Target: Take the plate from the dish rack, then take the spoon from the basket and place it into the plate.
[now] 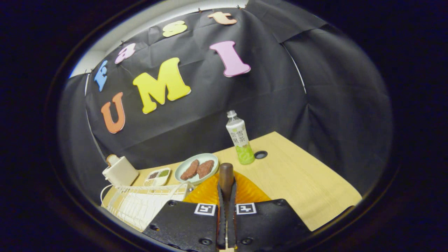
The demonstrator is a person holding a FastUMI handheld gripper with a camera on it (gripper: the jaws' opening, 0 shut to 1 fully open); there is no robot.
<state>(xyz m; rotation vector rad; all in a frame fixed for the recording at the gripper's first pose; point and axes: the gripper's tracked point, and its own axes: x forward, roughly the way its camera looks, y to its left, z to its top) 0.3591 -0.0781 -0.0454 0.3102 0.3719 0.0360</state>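
Gripper (pixel 226 196): fingers drawn almost together, both pressing on a brown, rounded wooden handle, presumably the spoon (pixel 226 176); its bowl end is hidden between the fingers, so the identity is not certain. Handle stands upright just ahead of the fingertips.

Directly beneath and beyond the handle: orange plate (pixel 245 190), translucent, ribbed radially, round; its near half is covered by the gripper body.

Beside it, at the desk's near left corner: white wire dish rack (pixel 140 206), thin bars, partly cut off.

Desk (pixel 301 175): pale wood grain, with a dark round grommet hole (pixel 260 154).

Further back: pale green dish (pixel 197 168) carrying two brown patties; a small white divided tray (pixel 157 176); a cream box-shaped container (pixel 120 170) at the far left edge; a clear plastic bottle (pixel 240 138) holding green liquid.
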